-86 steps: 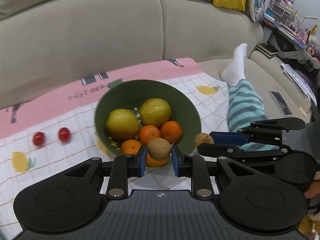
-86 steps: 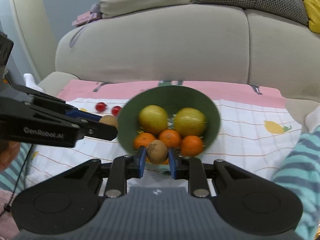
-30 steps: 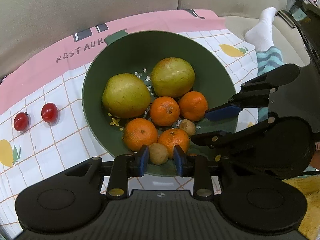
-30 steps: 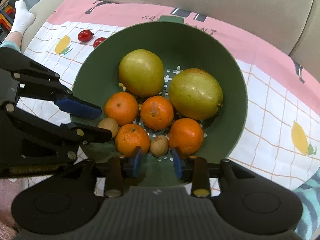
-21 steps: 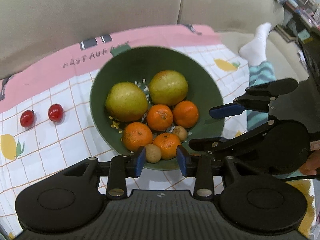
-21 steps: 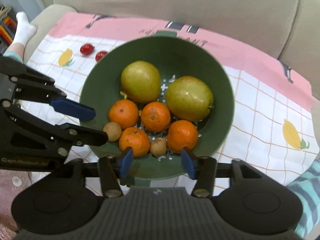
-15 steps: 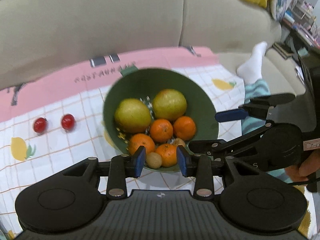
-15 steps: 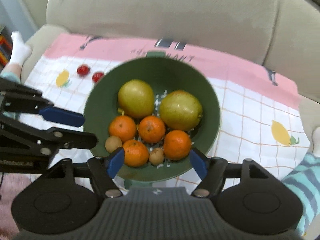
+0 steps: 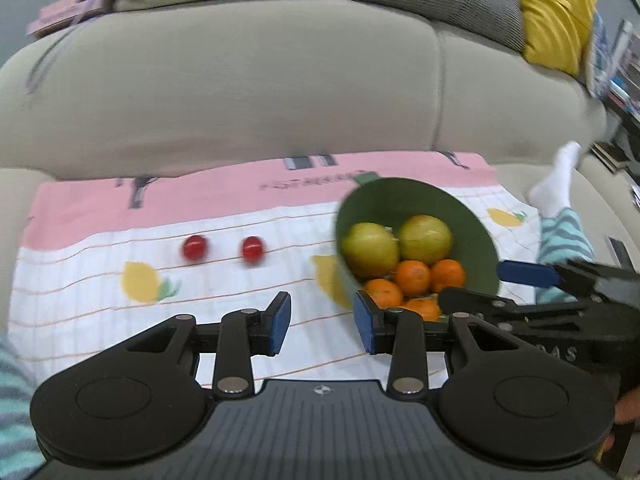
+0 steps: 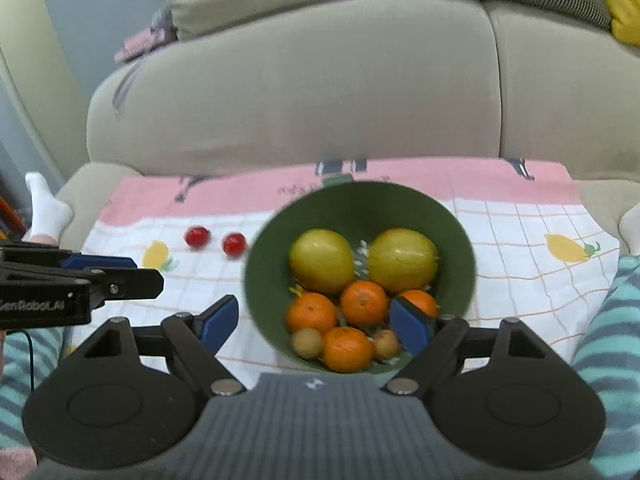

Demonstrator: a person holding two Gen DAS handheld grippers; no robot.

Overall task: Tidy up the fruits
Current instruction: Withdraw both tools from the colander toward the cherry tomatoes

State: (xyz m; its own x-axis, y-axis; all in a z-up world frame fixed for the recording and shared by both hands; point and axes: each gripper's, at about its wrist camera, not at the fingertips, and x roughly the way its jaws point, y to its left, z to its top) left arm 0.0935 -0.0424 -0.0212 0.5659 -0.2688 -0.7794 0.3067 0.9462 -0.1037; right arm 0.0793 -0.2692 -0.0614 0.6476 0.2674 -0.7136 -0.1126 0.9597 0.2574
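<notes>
A green bowl [image 10: 360,204] on a checked cloth holds two yellow-green pears [image 10: 322,261], several oranges [image 10: 364,303] and two small brown fruits [image 10: 307,343]. The bowl also shows in the left wrist view [image 9: 404,200]. Two red cherry tomatoes [image 9: 252,249] lie on the cloth to the bowl's left; they also show in the right wrist view [image 10: 234,244]. My left gripper [image 9: 322,322] is open and empty, above the cloth left of the bowl. My right gripper [image 10: 316,322] is wide open and empty, in front of the bowl.
The pink-and-white cloth [image 9: 224,280] lies on a beige sofa seat, with the sofa back [image 9: 240,92] behind. A yellow cushion [image 9: 556,12] is at the far right. A person's sock foot [image 9: 558,184] and striped leg [image 10: 608,320] flank the cloth.
Both grippers let go of the small brown fruits into the bowl, opened and drew back. The left gripper has swung left toward the tomatoes; the right jaws opened wider.
</notes>
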